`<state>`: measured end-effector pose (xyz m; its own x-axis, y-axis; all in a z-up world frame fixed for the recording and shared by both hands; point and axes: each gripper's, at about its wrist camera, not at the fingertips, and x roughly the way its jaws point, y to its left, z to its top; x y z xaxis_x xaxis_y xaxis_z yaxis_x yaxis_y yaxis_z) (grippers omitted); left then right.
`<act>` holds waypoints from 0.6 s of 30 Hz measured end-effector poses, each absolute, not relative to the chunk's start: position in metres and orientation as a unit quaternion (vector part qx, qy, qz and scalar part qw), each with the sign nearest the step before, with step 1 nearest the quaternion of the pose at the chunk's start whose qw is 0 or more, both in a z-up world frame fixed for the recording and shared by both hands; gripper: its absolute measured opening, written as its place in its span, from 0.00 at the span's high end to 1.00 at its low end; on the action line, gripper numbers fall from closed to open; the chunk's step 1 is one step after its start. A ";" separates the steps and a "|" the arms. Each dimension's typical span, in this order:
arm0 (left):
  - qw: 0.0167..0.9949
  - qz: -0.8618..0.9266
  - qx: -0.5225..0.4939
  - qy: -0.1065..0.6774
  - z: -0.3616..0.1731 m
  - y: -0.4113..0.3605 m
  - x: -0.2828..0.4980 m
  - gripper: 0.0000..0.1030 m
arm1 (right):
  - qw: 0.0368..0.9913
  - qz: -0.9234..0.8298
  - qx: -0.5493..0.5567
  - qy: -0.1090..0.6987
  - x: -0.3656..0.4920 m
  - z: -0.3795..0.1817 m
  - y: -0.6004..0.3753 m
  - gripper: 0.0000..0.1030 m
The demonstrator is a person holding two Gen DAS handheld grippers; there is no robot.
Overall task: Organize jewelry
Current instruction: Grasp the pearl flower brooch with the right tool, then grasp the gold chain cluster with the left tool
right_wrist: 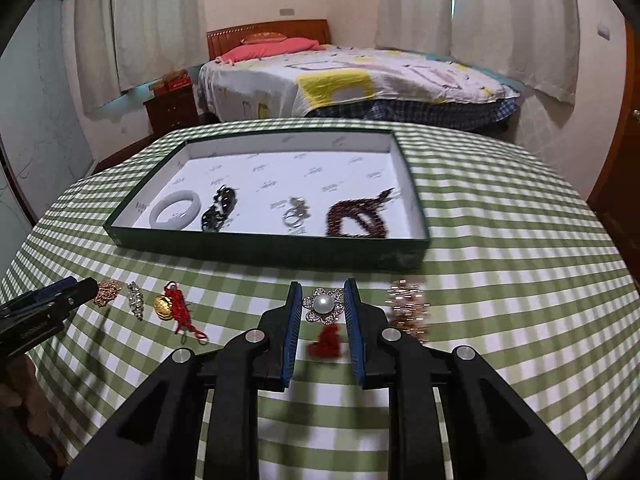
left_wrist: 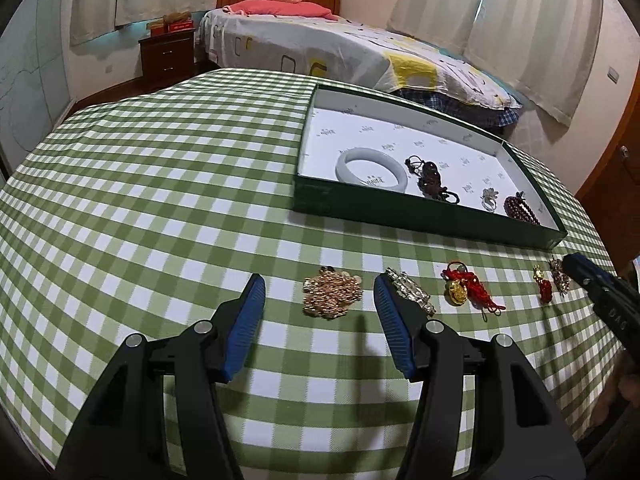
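**Asker:** Jaws first: how do yours stand?

**Me:** Both pairs differ. On my right gripper (right_wrist: 323,308) the blue pads have closed in on a pearl flower brooch (right_wrist: 323,305); its rhinestone petals sit right between the fingertips and look pinched on both sides. On my left gripper (left_wrist: 319,298) the pads stand about half apart and grip nothing. A heap of gold chain (left_wrist: 331,293) lies on the cloth in the gap between them, touching neither pad.

**Asker:** Where is the rest of the jewelry?

**Me:** Loose pieces run in a row along the near side of the green checked tablecloth (left_wrist: 160,200). Just beside my left gripper's right finger lies a rhinestone bar (left_wrist: 412,290), then a red knotted cord with a gold charm (left_wrist: 468,292). A small red tassel piece (right_wrist: 326,342) lies under the brooch, and a blurred rose-gold cluster (right_wrist: 408,308) sits right of my right gripper.

**Asker:** And the tray?

**Me:** Behind that row rests a shallow green box (right_wrist: 272,250) with a white lining. Inside, along its near wall, lie a white bangle (right_wrist: 175,210), a dark beaded piece (right_wrist: 218,210), a silver ring (right_wrist: 295,214) and a coil of dark red beads (right_wrist: 358,216), each apart from the next.
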<state>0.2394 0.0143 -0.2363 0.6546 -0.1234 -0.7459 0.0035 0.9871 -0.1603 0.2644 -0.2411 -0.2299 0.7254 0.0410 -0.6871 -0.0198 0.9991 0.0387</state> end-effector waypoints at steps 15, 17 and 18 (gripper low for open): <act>0.900 -0.026 -0.061 0.432 -0.248 -0.001 0.256 0.64 | 0.932 -0.003 0.044 0.361 0.253 -0.229 -0.275 0.78; 0.900 -0.024 -0.058 0.432 -0.248 0.000 0.256 0.70 | 0.932 -0.002 0.046 0.360 0.253 -0.229 -0.276 0.78; 0.900 -0.024 -0.057 0.432 -0.249 0.001 0.256 0.72 | 0.932 -0.002 0.046 0.360 0.253 -0.229 -0.276 0.78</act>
<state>0.2558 0.0006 -0.2485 0.6250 -0.0920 -0.7752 -0.0062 0.9924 -0.1228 0.2530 -0.2761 -0.2292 0.7402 0.0294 -0.6718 0.0366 0.9958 0.0839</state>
